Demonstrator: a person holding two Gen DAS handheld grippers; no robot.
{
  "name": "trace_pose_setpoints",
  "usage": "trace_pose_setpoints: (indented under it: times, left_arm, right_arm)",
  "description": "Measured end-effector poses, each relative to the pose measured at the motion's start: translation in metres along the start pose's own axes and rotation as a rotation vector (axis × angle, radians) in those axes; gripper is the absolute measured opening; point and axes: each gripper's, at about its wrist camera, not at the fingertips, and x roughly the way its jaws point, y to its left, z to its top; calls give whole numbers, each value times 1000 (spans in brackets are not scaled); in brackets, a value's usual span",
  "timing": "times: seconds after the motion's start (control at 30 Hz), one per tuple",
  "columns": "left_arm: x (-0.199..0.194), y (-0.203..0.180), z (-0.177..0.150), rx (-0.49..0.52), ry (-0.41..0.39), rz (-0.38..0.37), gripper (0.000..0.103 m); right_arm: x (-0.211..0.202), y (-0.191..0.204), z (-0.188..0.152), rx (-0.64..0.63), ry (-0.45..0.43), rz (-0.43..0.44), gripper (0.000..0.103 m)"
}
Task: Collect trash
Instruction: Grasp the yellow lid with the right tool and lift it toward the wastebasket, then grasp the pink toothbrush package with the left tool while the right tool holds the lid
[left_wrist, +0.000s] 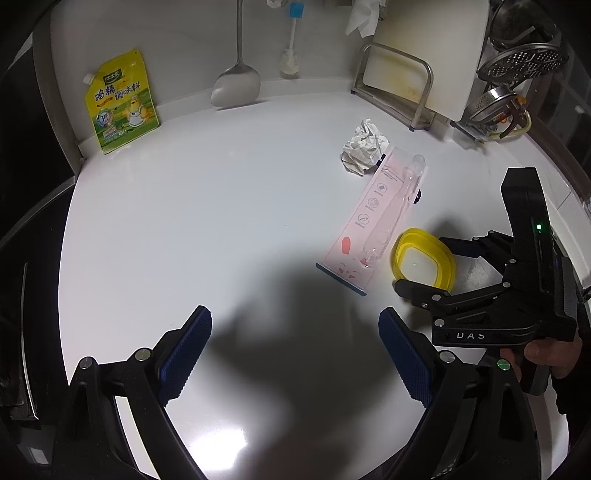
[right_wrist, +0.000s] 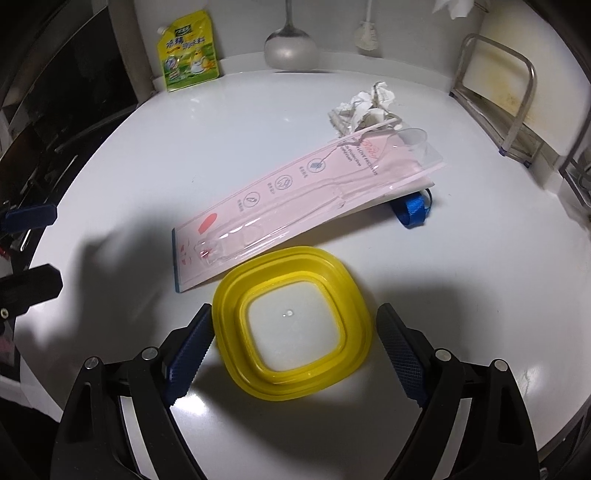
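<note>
Right tongs (right_wrist: 295, 332) hang spread wide and grasping nothing, tilted steeply down, with the yellow lid (right_wrist: 293, 330) lying flat on the bench (right_wrist: 147, 155) right between their pads, the nearest trash. Beyond the lid lies the pink package (right_wrist: 295, 206), long axis slanting toward the paper ball (right_wrist: 364, 105). Left tongs (left_wrist: 295, 354), also spread and empty, hover well away from the lid over bare bench

counter (right_wrist: 110, 177): white | on it: lid (right_wrist: 291, 380), package (right_wrist: 280, 199), paper (right_wrist: 364, 107), pouch (right_wrist: 186, 51)

Yellow lid (right_wrist: 291, 328), pink package (right_wrist: 295, 195), white crumpled paper (right_wrist: 364, 107), blue strap (right_wrist: 413, 212).
</note>
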Motion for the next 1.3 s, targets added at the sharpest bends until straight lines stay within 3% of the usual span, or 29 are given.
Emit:
trace_pose_setpoints:
  times: [0.17, 0.23, 0.47, 0.77, 1.1, 1.3]
  left_arm:
    - [1, -3, 0, 5, -1, -2, 90]
    - [2, -4, 0, 7, 0, -4, 90]
    - [9, -8, 6, 21, -4, -17, 90]
    - [43, -38, 33, 95, -19, -65, 90]
    - [101, -75, 63, 191, 7, -65, 90]
    - [116, -85, 68, 195, 25, -77, 86]
  right_arm:
    - [-1, -1, -1, 5, -6, 2, 82]
    - [-2, -2, -2, 7, -12, -5, 74]
    - [-13, -13, -9, 80, -29, -24, 73]
    - [-57, -44, -40, 314, -85, -122, 73]
    - [-102, -61, -94, 543, -121, -175, 73]
    - [-118, -65, -116, 628, -140, -174, 73]
